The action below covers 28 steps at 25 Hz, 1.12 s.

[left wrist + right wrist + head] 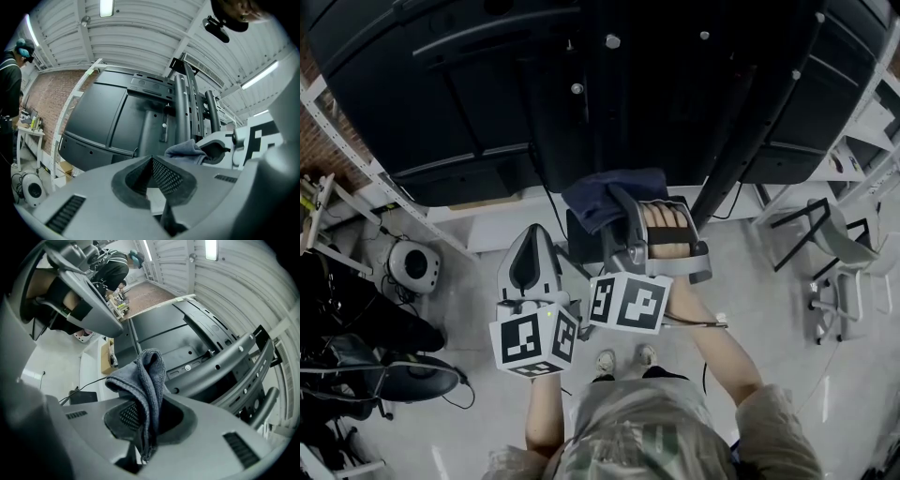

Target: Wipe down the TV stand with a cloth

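I look down on the back of a big black TV (431, 84) mounted on its black stand column (581, 122). My right gripper (617, 208) is shut on a dark blue-grey cloth (609, 195), held close to the foot of the column. In the right gripper view the cloth (143, 378) hangs folded out of the shut jaws, with the stand's mounting bars (220, 362) just beyond. My left gripper (532, 242) hovers to the left, lower down, its jaws together with nothing between them. The left gripper view shows the column (180, 108) and the cloth (186, 149) ahead.
White shelving (337, 155) and a round white appliance (414, 265) stand at the left, with a black chair base (384, 375) near them. A white chair (830, 246) and more racks are at the right. Cables lie on the floor. A person (9, 70) stands far left.
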Each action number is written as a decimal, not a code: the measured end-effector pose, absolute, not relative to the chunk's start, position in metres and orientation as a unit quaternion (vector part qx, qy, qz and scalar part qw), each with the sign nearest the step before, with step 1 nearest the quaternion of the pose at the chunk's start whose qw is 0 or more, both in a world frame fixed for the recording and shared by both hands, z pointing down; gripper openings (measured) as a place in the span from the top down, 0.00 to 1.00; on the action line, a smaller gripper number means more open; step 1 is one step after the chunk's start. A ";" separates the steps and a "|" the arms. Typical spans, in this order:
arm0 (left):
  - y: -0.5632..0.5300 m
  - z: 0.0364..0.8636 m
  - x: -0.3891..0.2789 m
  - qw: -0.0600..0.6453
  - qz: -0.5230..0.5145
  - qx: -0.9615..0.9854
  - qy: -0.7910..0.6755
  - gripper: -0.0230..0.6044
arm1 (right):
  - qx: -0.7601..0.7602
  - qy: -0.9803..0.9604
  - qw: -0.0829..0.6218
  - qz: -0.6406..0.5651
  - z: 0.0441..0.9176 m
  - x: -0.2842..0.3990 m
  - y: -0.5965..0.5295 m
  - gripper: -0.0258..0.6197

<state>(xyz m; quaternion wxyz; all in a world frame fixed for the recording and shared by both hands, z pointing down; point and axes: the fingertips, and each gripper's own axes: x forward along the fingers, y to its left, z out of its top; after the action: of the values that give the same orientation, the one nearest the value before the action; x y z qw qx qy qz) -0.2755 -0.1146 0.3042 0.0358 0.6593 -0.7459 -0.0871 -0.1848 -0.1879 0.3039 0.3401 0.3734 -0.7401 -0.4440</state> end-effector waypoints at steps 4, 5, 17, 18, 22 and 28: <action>-0.116 0.310 -0.276 0.042 -0.082 0.659 -0.746 0.94 | 0.365 -0.743 0.352 -0.437 0.322 -0.184 -0.187 0.87; -0.116 0.312 -0.276 0.043 -0.081 0.659 -0.747 0.94 | 0.363 -0.744 0.354 -0.435 0.325 -0.184 -0.187 0.87; -0.121 0.332 -0.272 0.059 -0.060 0.658 -0.749 0.94 | 0.346 -0.756 0.379 -0.407 0.366 -0.180 -0.188 0.87; -0.122 0.334 -0.272 0.060 -0.059 0.657 -0.749 0.94 | 0.346 -0.756 0.379 -0.407 0.368 -0.181 -0.188 0.87; -0.126 0.339 -0.274 0.067 -0.058 0.653 -0.752 0.94 | 0.339 -0.763 0.381 -0.396 0.374 -0.180 -0.189 0.87; -0.132 0.345 -0.272 0.075 -0.056 0.649 -0.755 0.94 | 0.324 -0.770 0.393 -0.384 0.391 -0.177 -0.188 0.87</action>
<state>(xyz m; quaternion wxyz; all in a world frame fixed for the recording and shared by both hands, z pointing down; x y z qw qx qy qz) -0.2718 -0.1316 0.3452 0.0749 0.6495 -0.7546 -0.0558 -0.1772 -0.1882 0.3906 0.3928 0.3239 -0.7703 -0.3840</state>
